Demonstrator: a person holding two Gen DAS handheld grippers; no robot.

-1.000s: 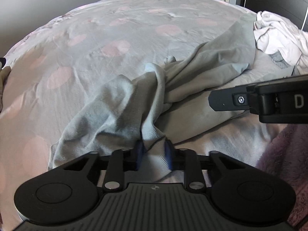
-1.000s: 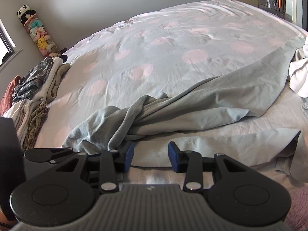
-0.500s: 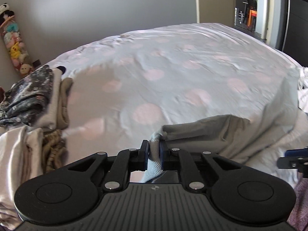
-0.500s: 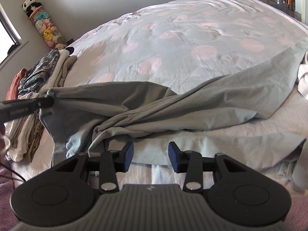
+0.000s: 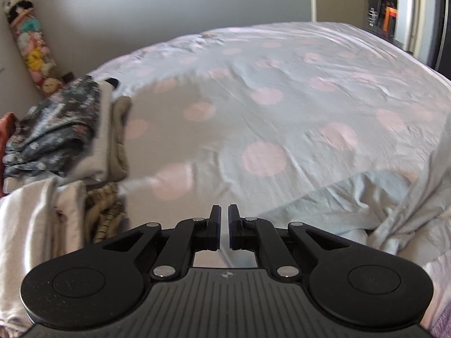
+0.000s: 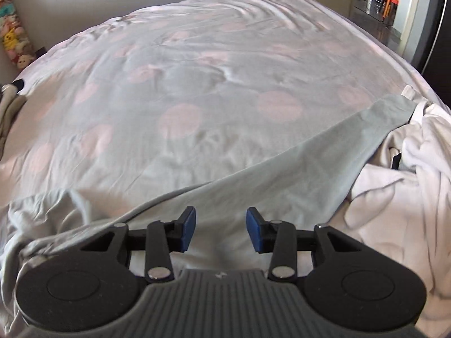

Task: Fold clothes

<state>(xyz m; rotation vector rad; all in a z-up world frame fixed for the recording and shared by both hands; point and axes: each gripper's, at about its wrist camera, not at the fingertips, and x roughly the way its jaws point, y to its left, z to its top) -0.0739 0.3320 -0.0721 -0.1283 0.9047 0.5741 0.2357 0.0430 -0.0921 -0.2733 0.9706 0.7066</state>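
Observation:
A pale grey garment lies crumpled on the dotted bedcover, and its edge slopes down to my left gripper. That gripper's jaws are closed to a thin slit. The cloth runs in behind the right finger, so the pinch itself is mostly hidden. In the right wrist view the same garment stretches as a taut diagonal sheet from lower left to upper right. My right gripper hovers just above its near part, open, with nothing between the blue pads.
A stack of folded clothes sits at the bed's left edge, with plush toys against the wall behind it. A heap of white laundry lies on the right, partly under the garment's far corner. A doorway opens at the far right.
The left gripper has swung left toward the folded stack, dragging the garment's end, and its jaws have narrowed. The right gripper stayed open and moved right, toward the white heap.

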